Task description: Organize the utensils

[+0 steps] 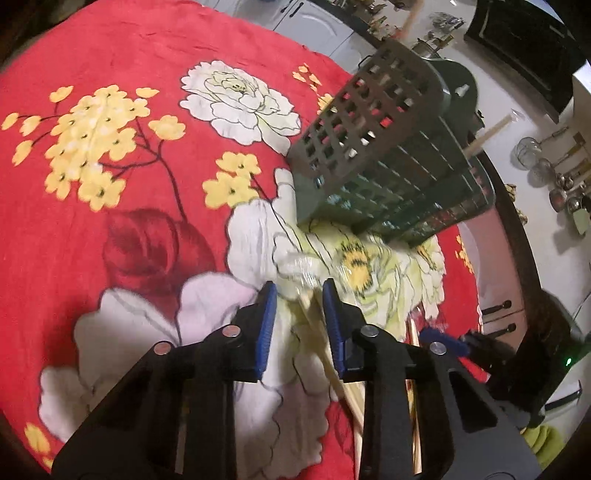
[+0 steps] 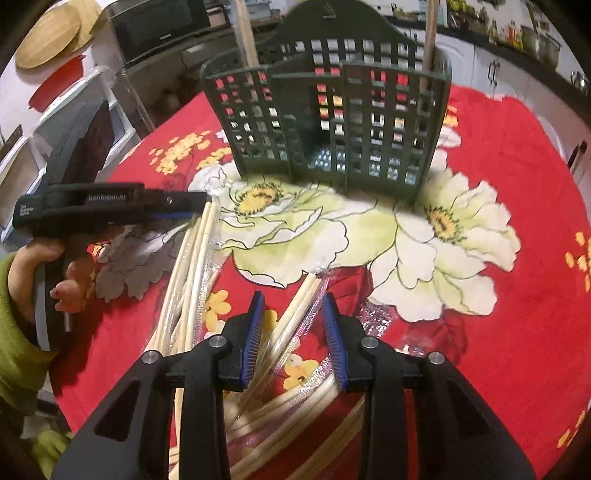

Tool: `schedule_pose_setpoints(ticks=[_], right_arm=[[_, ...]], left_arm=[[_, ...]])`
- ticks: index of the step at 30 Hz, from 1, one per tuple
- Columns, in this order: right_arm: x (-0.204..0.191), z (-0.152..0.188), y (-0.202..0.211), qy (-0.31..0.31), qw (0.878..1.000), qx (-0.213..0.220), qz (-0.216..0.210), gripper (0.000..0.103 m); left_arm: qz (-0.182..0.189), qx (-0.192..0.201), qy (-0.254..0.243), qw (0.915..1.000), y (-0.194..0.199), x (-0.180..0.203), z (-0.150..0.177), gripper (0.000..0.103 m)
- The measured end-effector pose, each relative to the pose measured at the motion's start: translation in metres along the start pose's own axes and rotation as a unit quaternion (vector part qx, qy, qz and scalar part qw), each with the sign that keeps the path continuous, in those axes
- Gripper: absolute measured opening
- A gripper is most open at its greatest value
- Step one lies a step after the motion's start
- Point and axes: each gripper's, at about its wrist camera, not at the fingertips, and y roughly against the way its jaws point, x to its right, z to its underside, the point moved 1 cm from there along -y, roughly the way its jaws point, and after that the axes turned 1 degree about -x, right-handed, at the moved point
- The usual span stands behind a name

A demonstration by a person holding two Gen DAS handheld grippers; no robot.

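Left tongs (image 1: pixel 300 295): jaws parted, blue pads either side of a wrapped chopstick pair (image 1: pixel 325 343) that runs back between them; no clear squeeze visible, the gap is wider than the sticks. The right wrist view shows these same tongs (image 2: pixel 201 206) from the side at the far end of a bundle of wrapped chopsticks (image 2: pixel 192 266), tip touching or just over the wrapper ends; I cannot tell which. The hand (image 2: pixel 55 273) on their grip wears a green sleeve.

Right tongs (image 2: pixel 293 317): jaws parted, nothing clamped. A wrapped chopstick pair (image 2: pixel 291 314) lies on the cloth between the pads, angled far-right. More wrapped pairs (image 2: pixel 295 410) lie heaped under and near the tongs.

Green slotted utensil holder (image 2: pixel 332 122): upright on the red floral cloth (image 2: pixel 517 332) covering the counter, far centre, well apart from both piles. Two chopsticks (image 2: pixel 245 33) already stand in it, one toward each end.

In the left wrist view the holder (image 1: pixel 376 147) sits far right of the tongs, with a stick (image 1: pixel 487 136) poking from its top.
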Motion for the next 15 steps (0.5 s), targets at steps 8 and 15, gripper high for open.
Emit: schedule_pose_setpoints(ticks=[8,15], right_arm=[[0.015,-0.009,-0.014,-0.067,0.997,-0.024,-0.031,0.031],[0.022,-0.019,-0.021,-0.081,0.996,-0.035,-0.032,0.023]], left_arm=[[0.025,-0.009,0.036,0.9990,-0.008,-0.017,-0.016,0.008],[0.021,-0.014,0.025,0.9994,-0.011,-0.018,-0.026,0.006]])
